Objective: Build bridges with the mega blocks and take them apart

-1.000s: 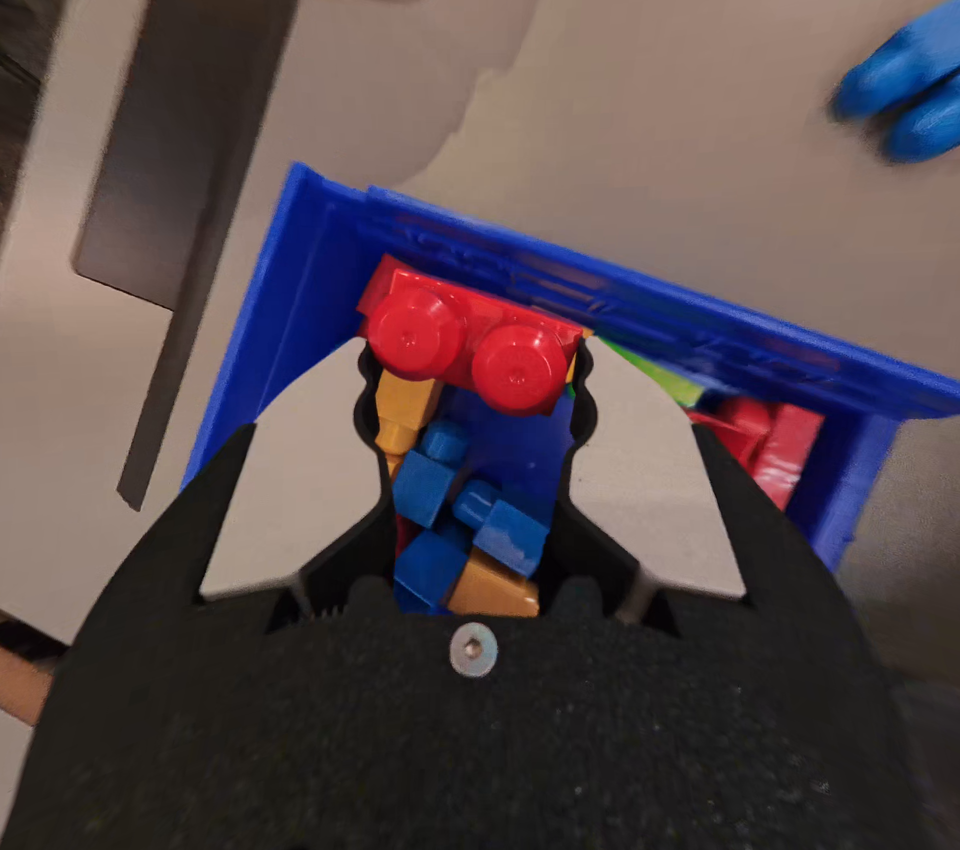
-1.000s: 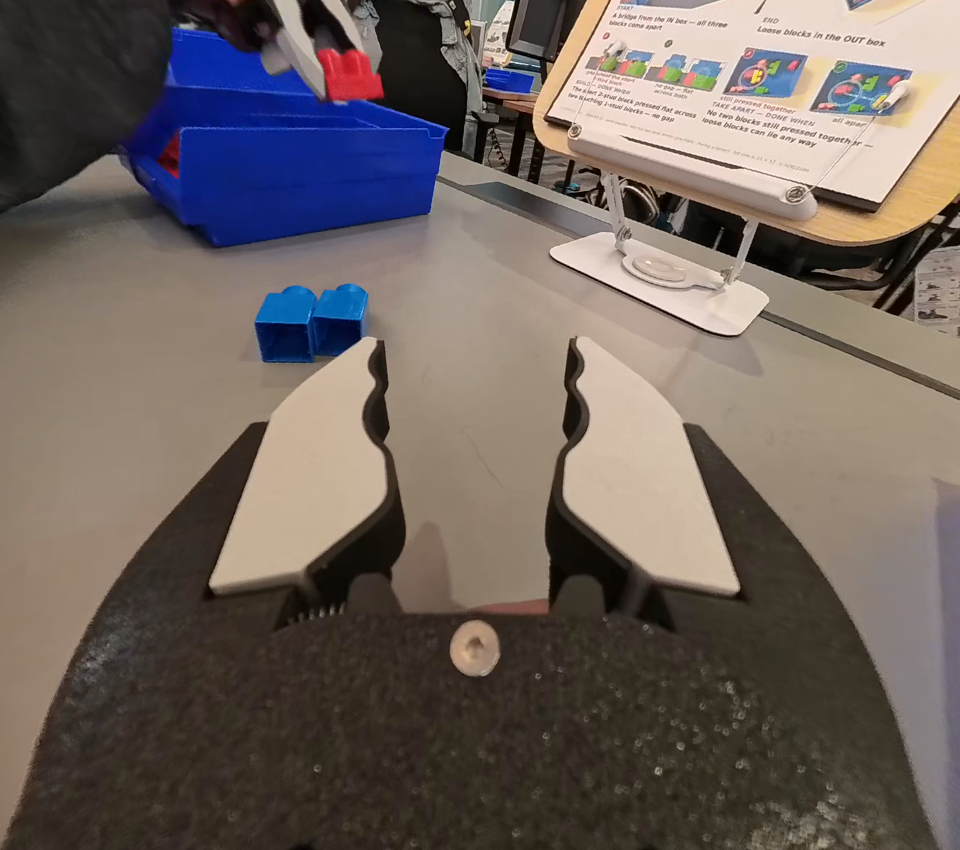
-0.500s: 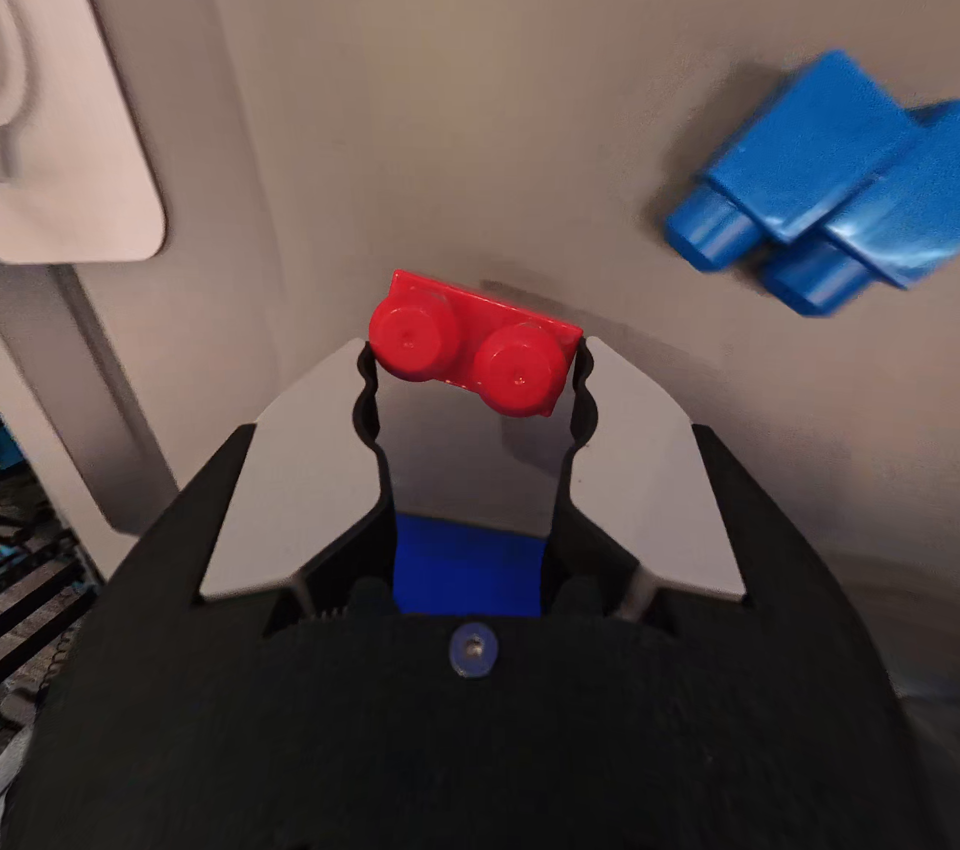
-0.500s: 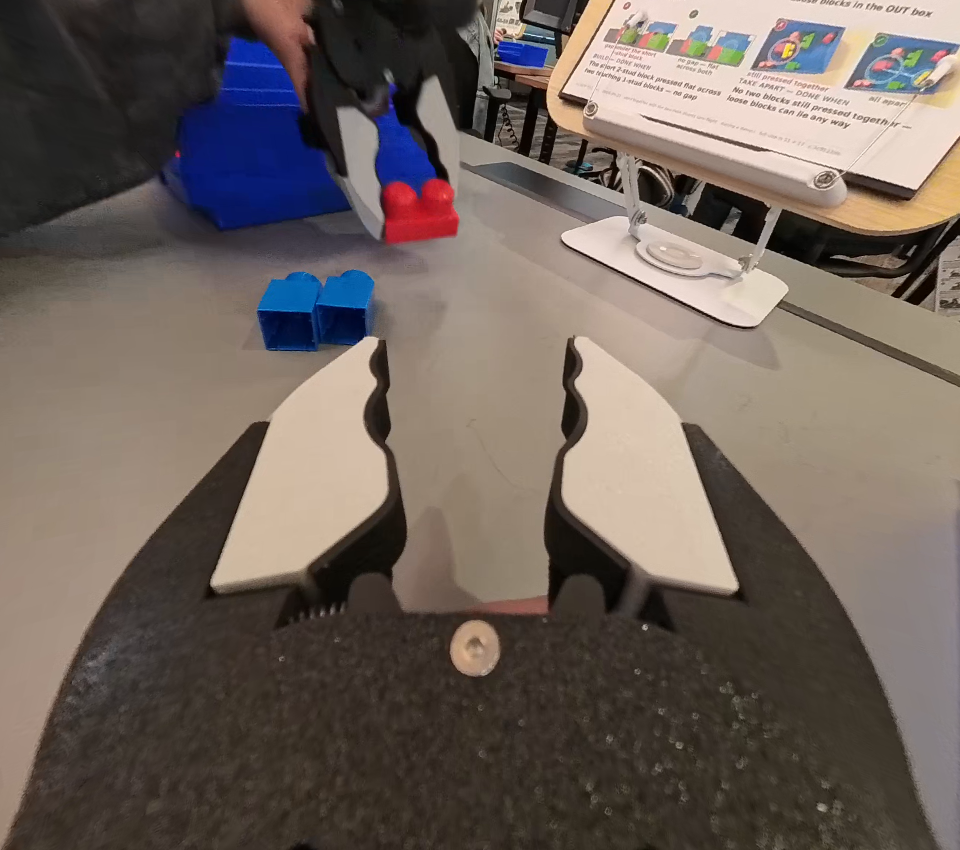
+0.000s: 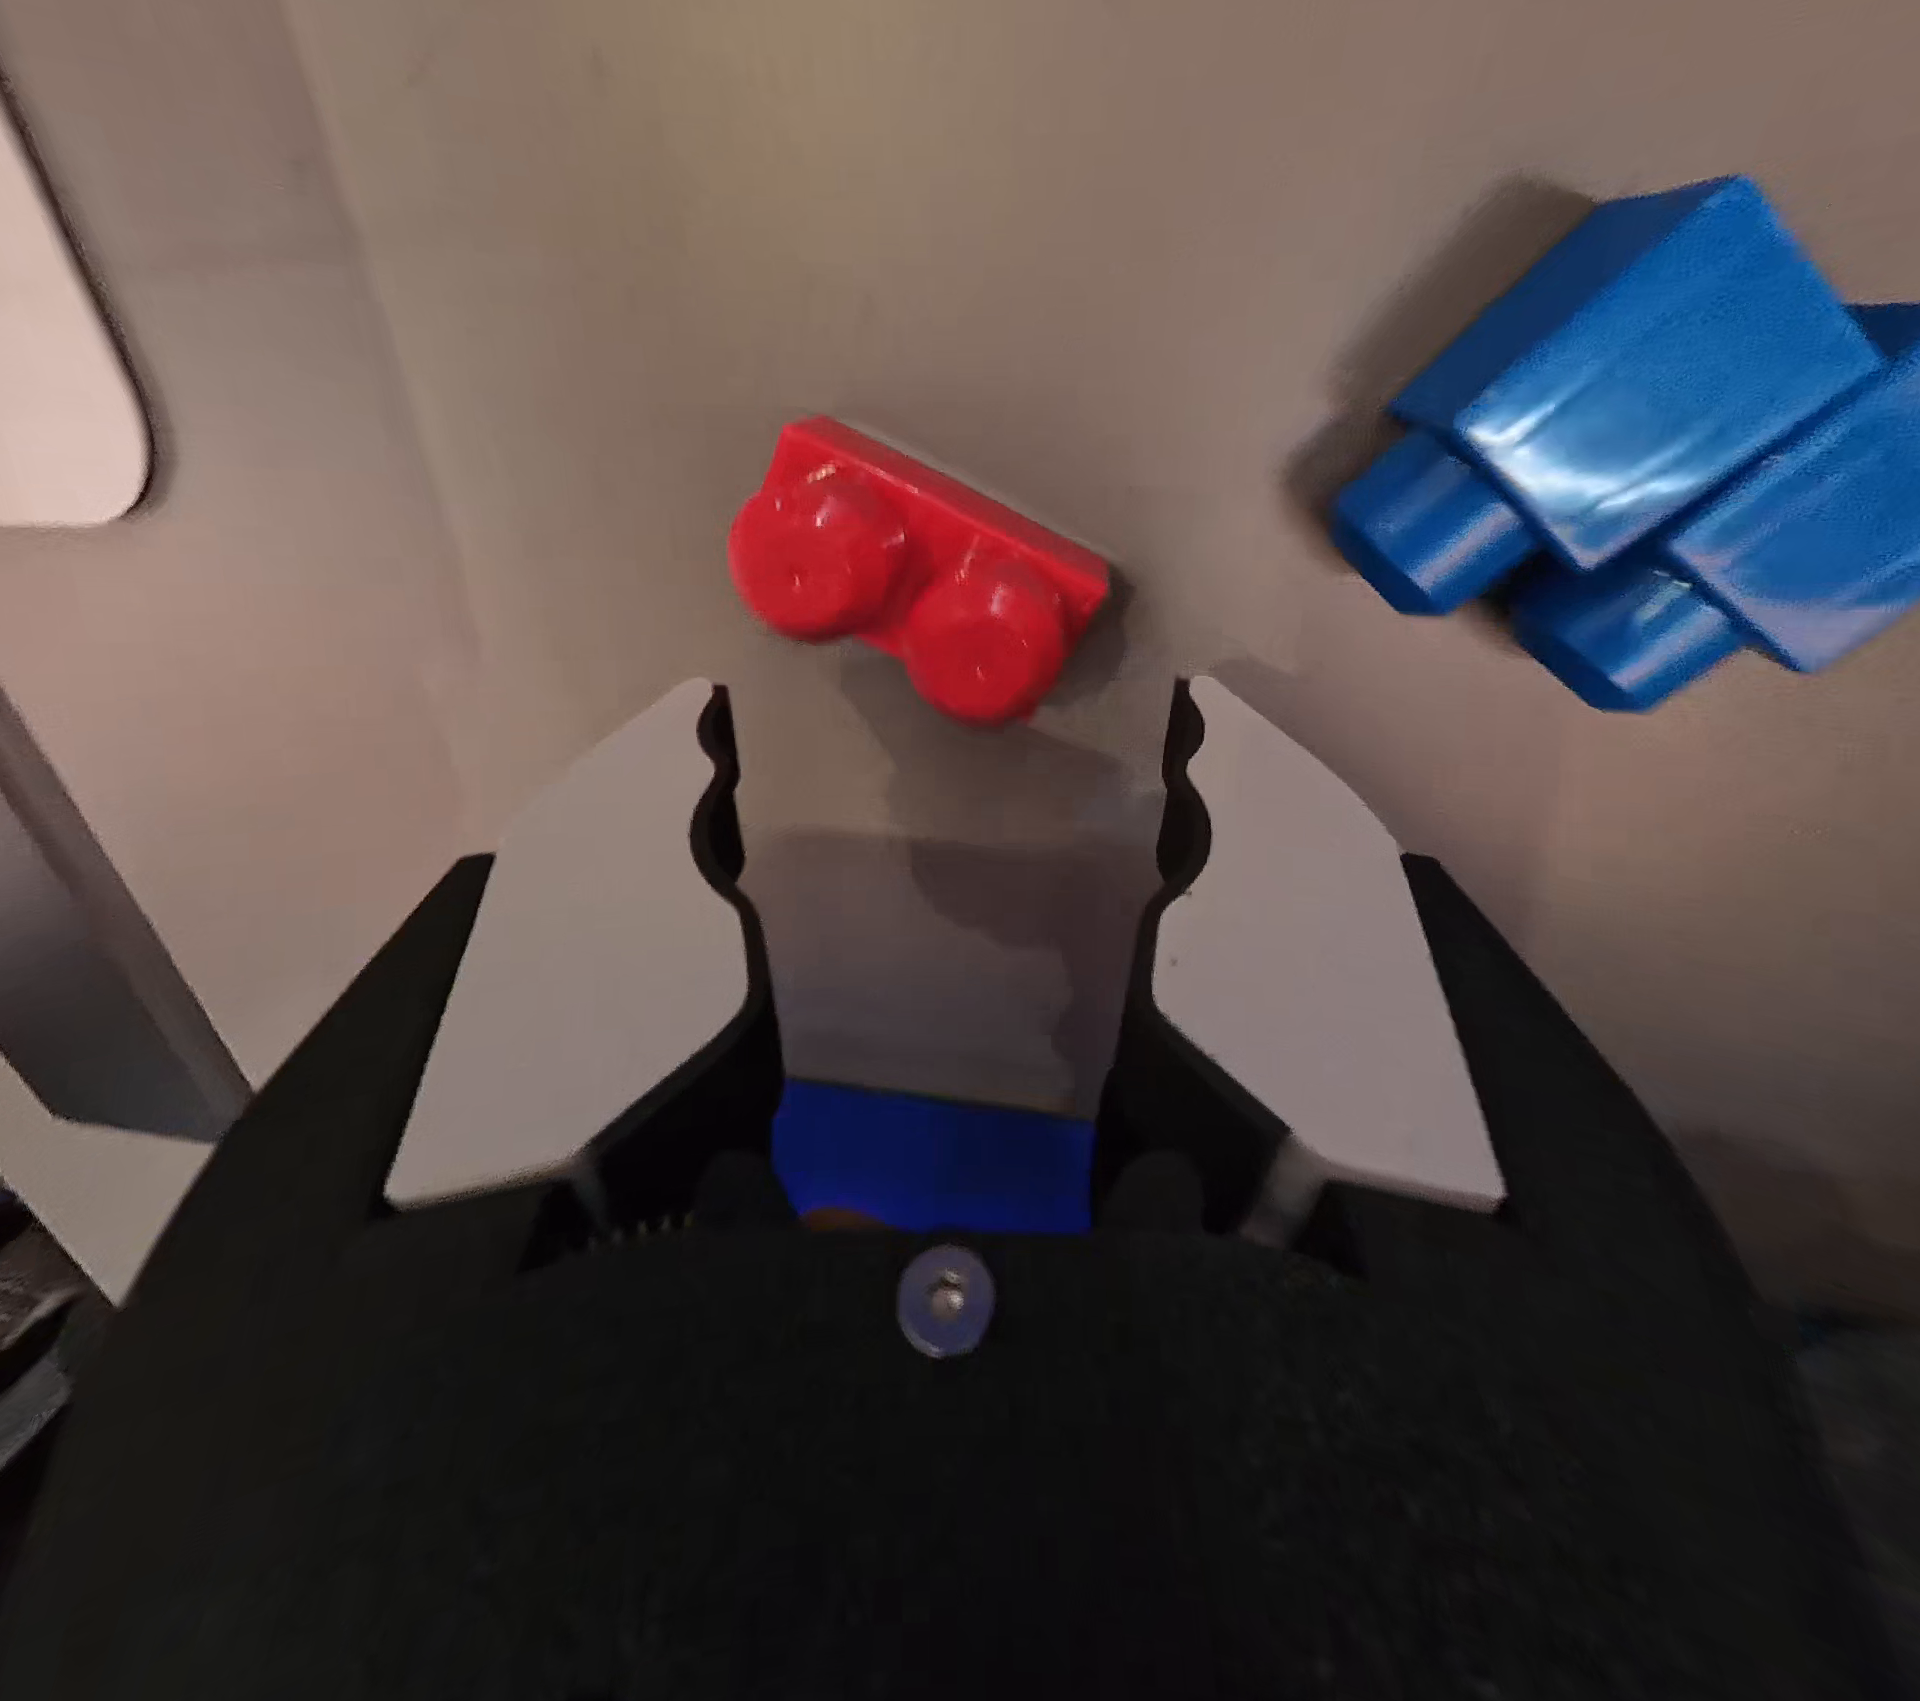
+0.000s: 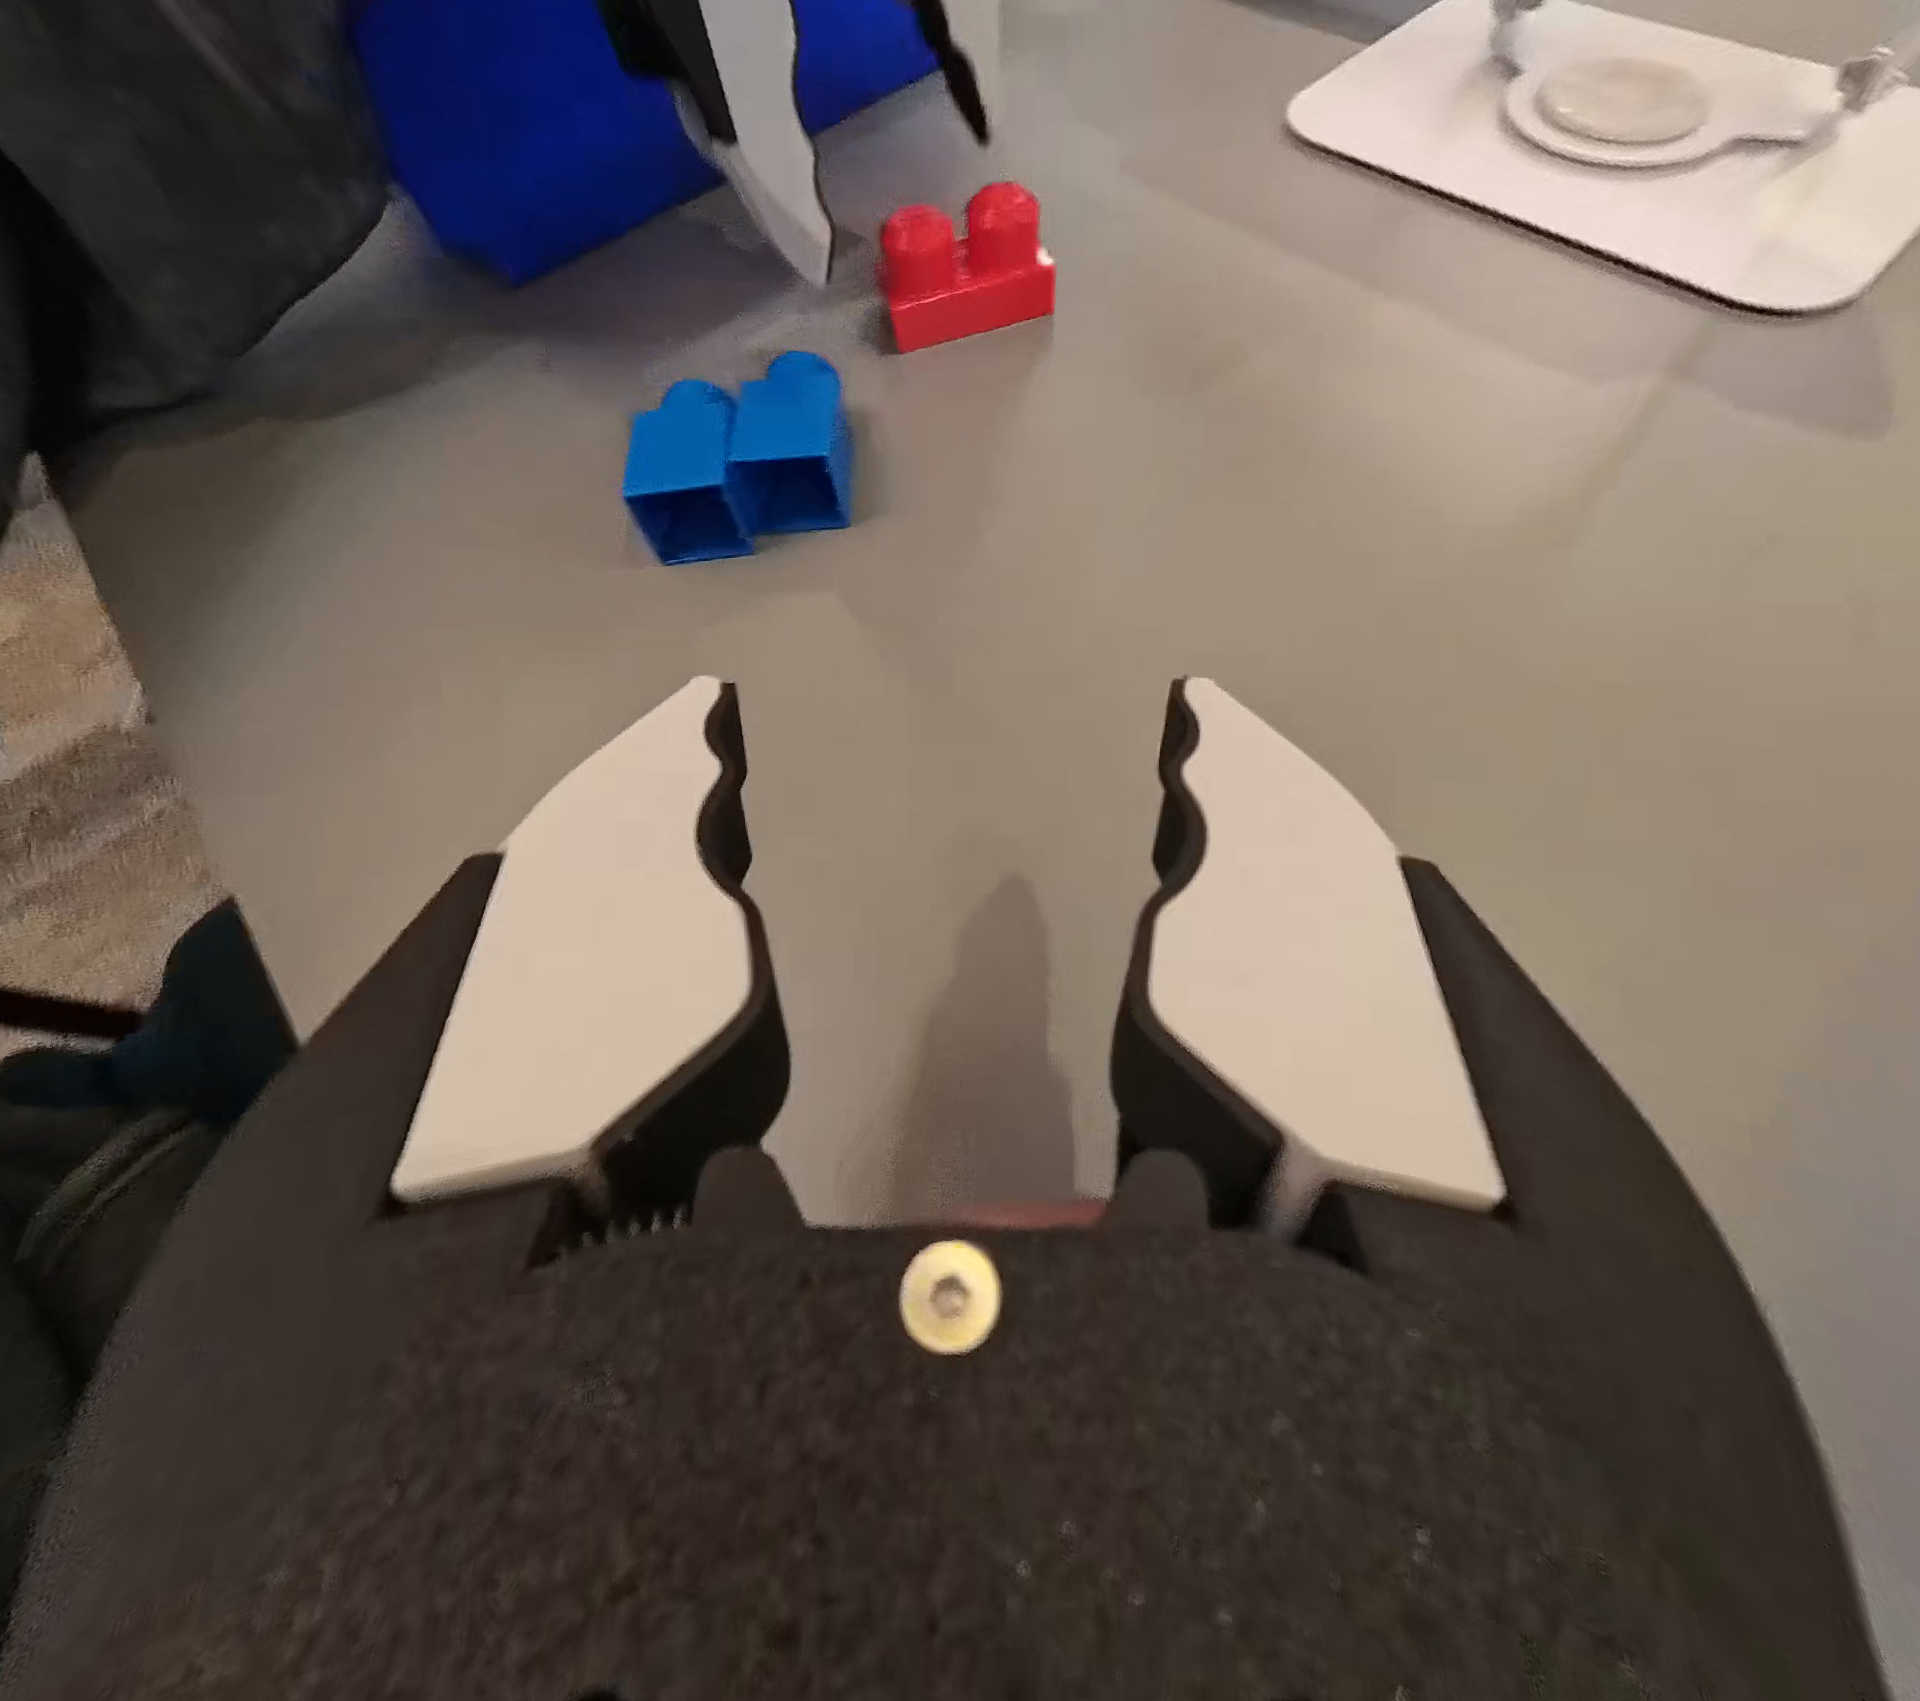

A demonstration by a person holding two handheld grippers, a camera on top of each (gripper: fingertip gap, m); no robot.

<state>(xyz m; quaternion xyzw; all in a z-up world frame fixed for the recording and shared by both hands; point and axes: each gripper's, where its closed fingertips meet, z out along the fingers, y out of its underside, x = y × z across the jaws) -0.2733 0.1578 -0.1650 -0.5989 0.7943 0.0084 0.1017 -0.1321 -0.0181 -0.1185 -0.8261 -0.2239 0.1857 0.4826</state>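
Left wrist view: looks down on the grey table (image 5: 935, 93), with the left gripper (image 5: 951, 695) hanging above it, fingers spread and nothing between them.
Red block: the red two-stud block (image 5: 914, 576) stands studs-up on the table just beyond the fingertips, clear of both — in the right wrist view (image 6: 966, 269) it sits beside the tip of the left gripper (image 6: 894, 186).
Blue blocks: two blue single-stud blocks (image 5: 1662, 446) lie on their sides, pressed side by side, to the right of the red one and apart from it; the farther one runs off the frame edge. The right wrist view (image 6: 740, 472) shows their hollow undersides facing the camera.
Right gripper: the right gripper (image 6: 956, 706) is held over bare table, well short of the blocks, its fingers wide apart and empty.
Blue bin: the blue bin (image 6: 520, 93) stands behind the left gripper, largely covered by it and by a grey sleeve (image 6: 187, 93); its contents cannot be seen. Only a blue strip (image 5: 935, 1152) shows between the finger bases in the left view.
White stand base: the white stand base (image 6: 1621, 176) is at the table's far right — its upper part is cut off.
Blur: both views are smeared, so fine surface detail is hard to make out.
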